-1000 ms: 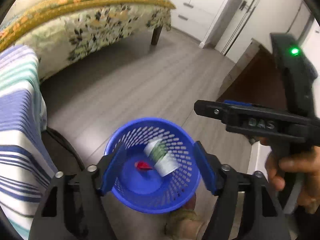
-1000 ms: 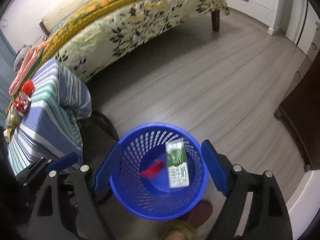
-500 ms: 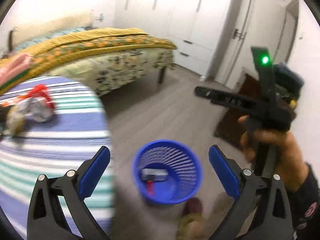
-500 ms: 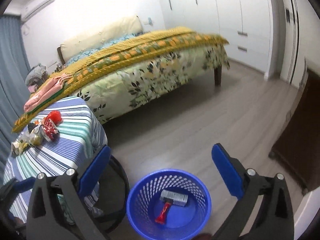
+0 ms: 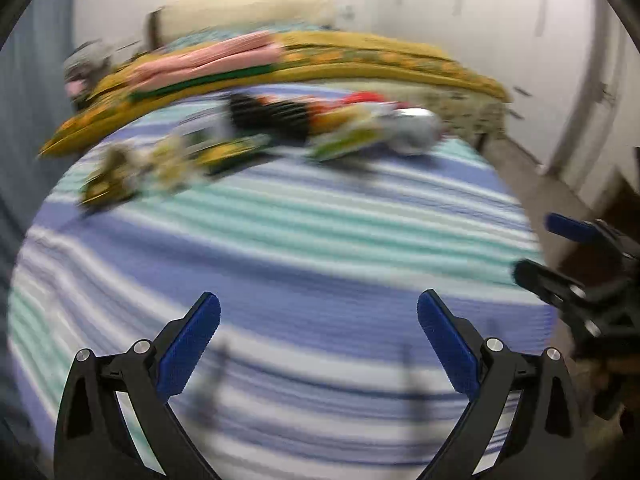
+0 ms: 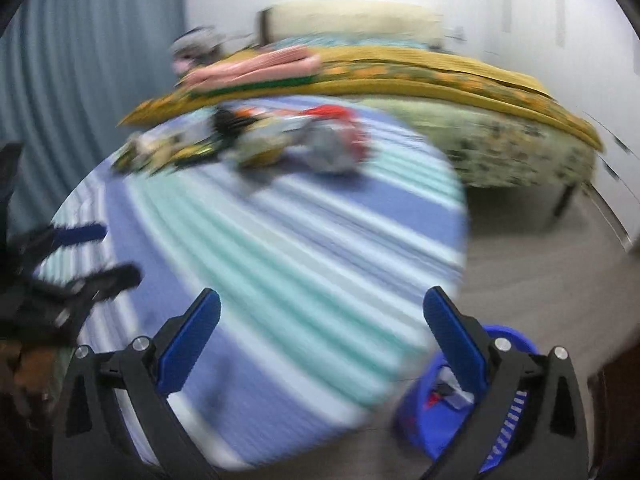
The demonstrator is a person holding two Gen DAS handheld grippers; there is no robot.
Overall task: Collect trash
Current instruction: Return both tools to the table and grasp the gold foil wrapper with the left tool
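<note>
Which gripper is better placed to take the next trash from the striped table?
Neither clearly: both the left gripper and right gripper are open, empty, and far from the trash pile. The right sits nearer the blue bin.

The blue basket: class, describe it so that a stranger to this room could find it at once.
Start at the round table with the striped cloth in front of the bed. On the floor beside the table's near right edge stands the blue basket. Its perforated plastic wall and the scraps inside mark it out; the other litter lies on the table.
</note>
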